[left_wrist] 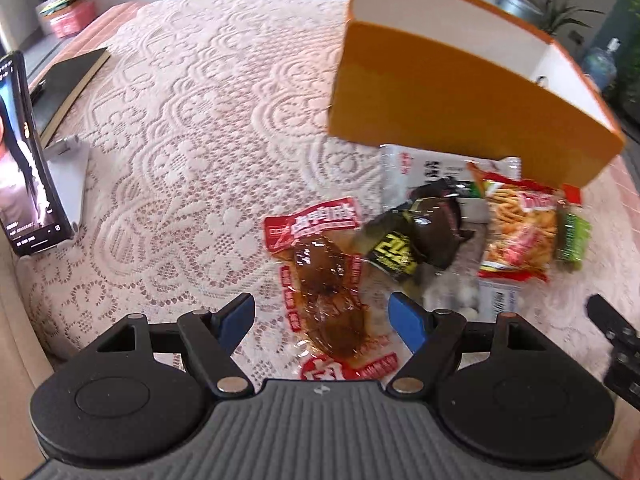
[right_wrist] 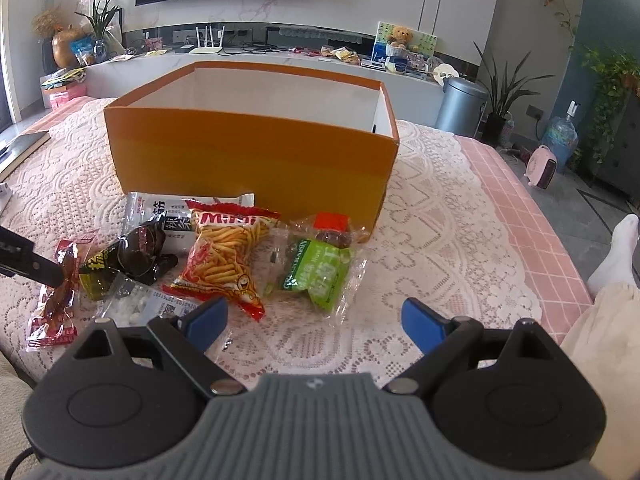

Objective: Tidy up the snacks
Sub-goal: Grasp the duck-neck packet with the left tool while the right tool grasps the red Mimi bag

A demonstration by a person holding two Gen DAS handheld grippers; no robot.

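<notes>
Left gripper [left_wrist: 322, 316]: we hold it with fingers apart over the red meat packet [left_wrist: 326, 280], ready to take it
Right gripper [right_wrist: 314, 320]: apart too, it holds nothing
Orange box [right_wrist: 256, 152]: it waits open behind the snacks, so each packet has only a short way to go

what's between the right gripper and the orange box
In the right wrist view, the green snack packet on the lace cloth lies between the open right gripper and the orange box.
</notes>
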